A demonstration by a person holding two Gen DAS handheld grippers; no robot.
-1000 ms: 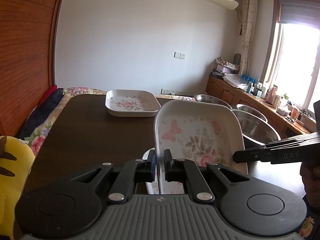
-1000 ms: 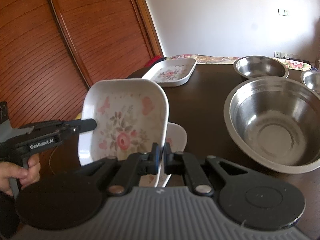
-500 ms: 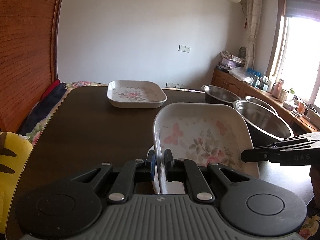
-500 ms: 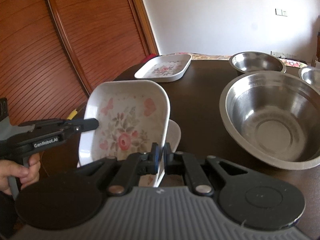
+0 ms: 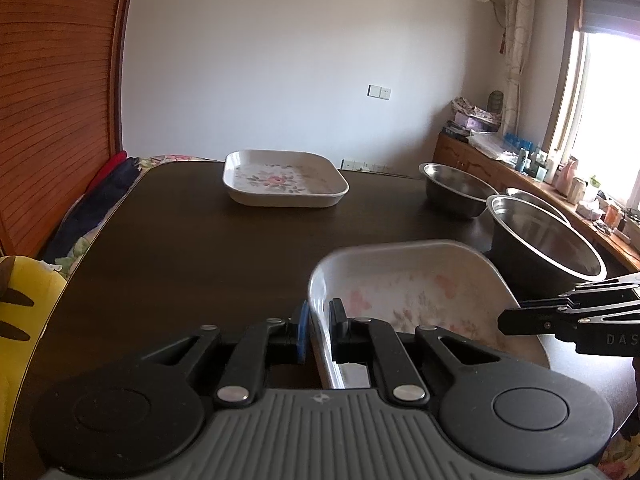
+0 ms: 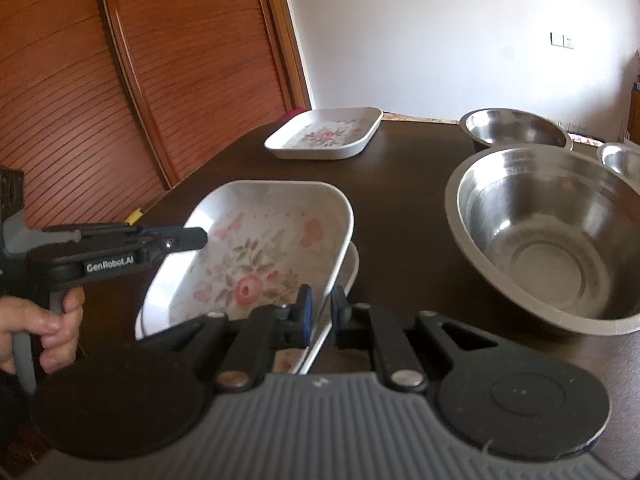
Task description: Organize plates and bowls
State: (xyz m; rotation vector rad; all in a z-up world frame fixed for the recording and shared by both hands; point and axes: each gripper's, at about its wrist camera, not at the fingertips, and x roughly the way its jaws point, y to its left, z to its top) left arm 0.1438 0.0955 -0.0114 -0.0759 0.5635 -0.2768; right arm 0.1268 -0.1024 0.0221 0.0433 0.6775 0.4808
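A white square floral plate (image 5: 412,292) (image 6: 256,256) is held between both grippers, low over another white plate (image 6: 352,268) that peeks out beneath it. My left gripper (image 5: 320,322) is shut on the plate's left rim; it also shows in the right wrist view (image 6: 196,238). My right gripper (image 6: 322,312) is shut on the right rim; it also shows in the left wrist view (image 5: 508,318). A second floral plate (image 5: 284,178) (image 6: 326,134) sits at the table's far side. A large steel bowl (image 6: 552,236) (image 5: 544,236) stands to the right.
Two smaller steel bowls (image 6: 516,128) (image 6: 620,160) stand behind the large one on the dark table (image 5: 192,240). A wooden slatted door (image 6: 140,72) is at the left. A yellow cushion (image 5: 24,304) lies by the table's left edge.
The held floral plate has tipped from steeply tilted to nearly flat and come down toward the plate beneath it. Both grippers moved lower with it.
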